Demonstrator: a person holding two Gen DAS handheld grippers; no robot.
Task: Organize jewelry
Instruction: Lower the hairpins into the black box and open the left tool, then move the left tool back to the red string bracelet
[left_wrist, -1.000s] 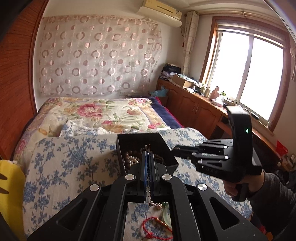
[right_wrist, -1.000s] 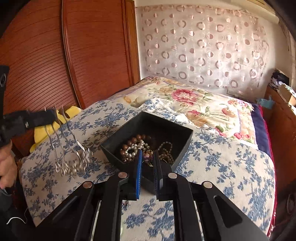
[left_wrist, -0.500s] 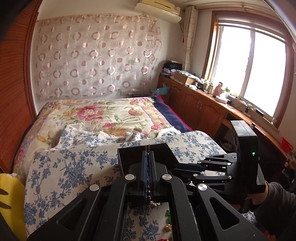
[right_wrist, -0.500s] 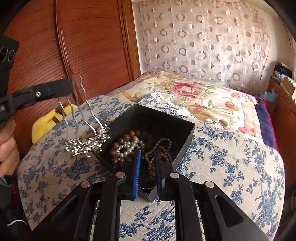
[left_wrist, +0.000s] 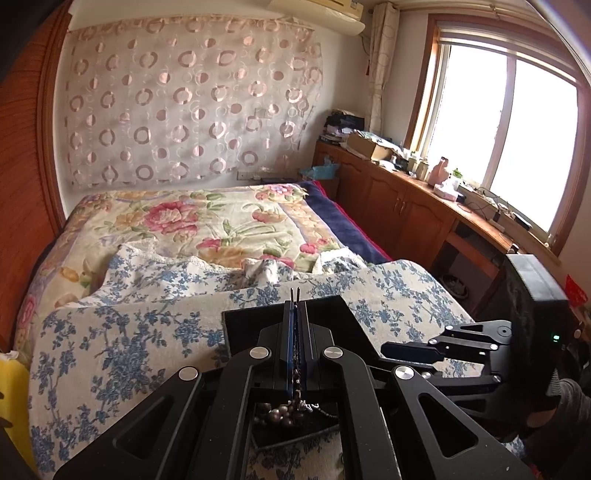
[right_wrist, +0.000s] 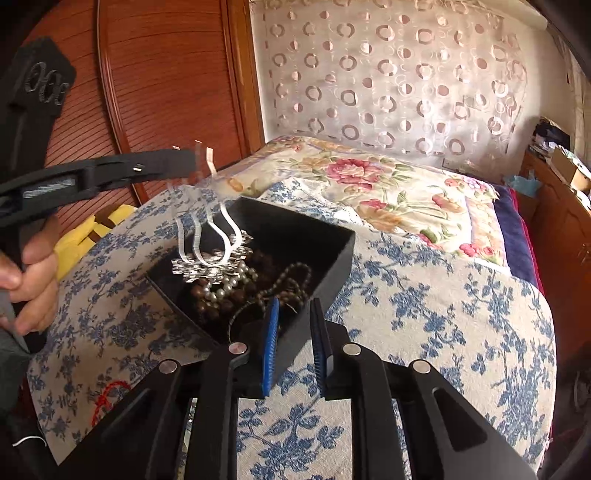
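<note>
A black jewelry box (right_wrist: 332, 254) sits on the blue-flowered cloth and holds pearl and brown bead strings (right_wrist: 229, 284). My left gripper (left_wrist: 295, 306) is shut on the prongs of a silver hair comb (right_wrist: 210, 258), which hangs over the box's left part, its ornament touching the beads. The left gripper also shows in the right wrist view (right_wrist: 184, 162). My right gripper (right_wrist: 293, 343) is shut on the box's near wall and shows in the left wrist view (left_wrist: 406, 349). The box (left_wrist: 332, 314) lies under my left gripper.
A red cord bracelet (right_wrist: 107, 395) lies on the cloth (right_wrist: 424, 332) near the left front. A yellow cushion (right_wrist: 85, 236) sits at the left by the wooden wardrobe (right_wrist: 155, 92). A floral bedspread (left_wrist: 207, 221) lies behind, a wooden counter (left_wrist: 424, 199) under the window.
My left gripper carried the silver comb rightwards from beside the box to over it and lowered it onto the beads. My right gripper stayed clamped on the box wall.
</note>
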